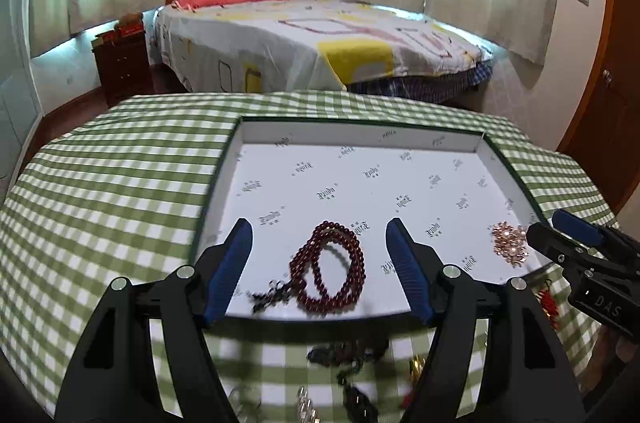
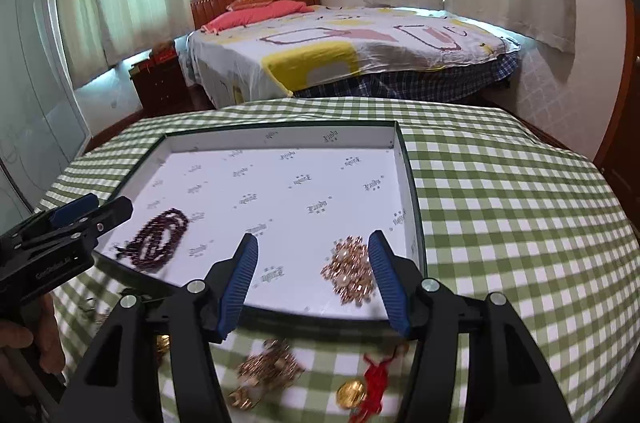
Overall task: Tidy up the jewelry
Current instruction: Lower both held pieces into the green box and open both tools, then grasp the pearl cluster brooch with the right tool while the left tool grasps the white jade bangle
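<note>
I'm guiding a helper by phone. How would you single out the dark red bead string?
Find the shallow white box on the green checked tablecloth. Near its front edge lies the dark red bead string, coiled in loops. The other piece inside, a rose-gold cluster, is paler and sparkly.

A green-and-white checked cloth point(image 1: 120, 183) covers the table, bearing a dark-rimmed white box point(image 1: 360, 143) printed with small grey logos. Inside lie dark red beads point(image 1: 332, 263) and rose-gold jewelry point(image 2: 352, 271); black claws carry blue pads point(image 1: 232, 271).
</note>
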Tool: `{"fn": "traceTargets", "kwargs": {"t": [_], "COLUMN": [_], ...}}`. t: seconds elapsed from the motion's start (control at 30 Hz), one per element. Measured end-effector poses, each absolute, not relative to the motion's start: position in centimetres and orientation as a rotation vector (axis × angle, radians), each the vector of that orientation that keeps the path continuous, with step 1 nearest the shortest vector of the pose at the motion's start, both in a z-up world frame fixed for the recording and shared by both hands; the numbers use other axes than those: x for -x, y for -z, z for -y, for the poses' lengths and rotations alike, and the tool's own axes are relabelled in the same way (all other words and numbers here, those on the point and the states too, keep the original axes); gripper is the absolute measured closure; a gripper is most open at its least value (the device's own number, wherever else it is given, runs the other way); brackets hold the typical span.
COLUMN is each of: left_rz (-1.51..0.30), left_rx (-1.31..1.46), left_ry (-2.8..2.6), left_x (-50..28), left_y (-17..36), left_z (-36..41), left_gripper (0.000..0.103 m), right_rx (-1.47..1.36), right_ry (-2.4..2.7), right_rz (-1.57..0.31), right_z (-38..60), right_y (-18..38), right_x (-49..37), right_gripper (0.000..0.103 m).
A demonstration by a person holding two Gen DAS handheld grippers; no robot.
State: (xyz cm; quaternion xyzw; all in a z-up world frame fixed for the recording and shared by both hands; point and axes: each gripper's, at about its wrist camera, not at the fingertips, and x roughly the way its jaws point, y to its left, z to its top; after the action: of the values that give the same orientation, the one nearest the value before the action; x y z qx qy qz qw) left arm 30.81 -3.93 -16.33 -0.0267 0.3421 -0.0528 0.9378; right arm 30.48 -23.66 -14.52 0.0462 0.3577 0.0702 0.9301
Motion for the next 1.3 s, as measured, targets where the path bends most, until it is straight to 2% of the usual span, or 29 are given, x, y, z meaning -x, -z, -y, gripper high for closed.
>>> {"fn": "traceTargets", "kwargs": {"t": [0.43,0.7,1.07,1.17,1.3], "left_rz": [-0.696,-0.746,-0.772,-0.773,-0.771], "left_rx": [0.085,0.097,0.087,0.079,0.069], "left_ry": [0.048,0.023,0.025,0.027,0.031], "left_x": [-22.6,-19.0,-16.8,-16.5,-16.2], "left_y": [16.4,18.2,19.0,19.1,18.9], "left_z": [1.8,1.2,2.7,3.4,4.2], "left_gripper": [0.035,0.035,0.035,0.035,0.035], "right_rx": [-0.07,-0.089,-0.105,-0.101,-0.078], "right_ry": [-0.149,-0.175,-0.212,-0.237,-0.238], "right_rz": [-0.762,-0.831,-0.852,-0.848,-0.836], "right_z": [21.7,21.5,20.6,20.5,20.3], "right_y": [15.8,18.2,19.6,19.6,19.4], "right_x": [-21.3,-18.8,-17.7,-17.5,-17.3], "right_gripper": [0.047,0.057,0.063,0.076,0.079]}}
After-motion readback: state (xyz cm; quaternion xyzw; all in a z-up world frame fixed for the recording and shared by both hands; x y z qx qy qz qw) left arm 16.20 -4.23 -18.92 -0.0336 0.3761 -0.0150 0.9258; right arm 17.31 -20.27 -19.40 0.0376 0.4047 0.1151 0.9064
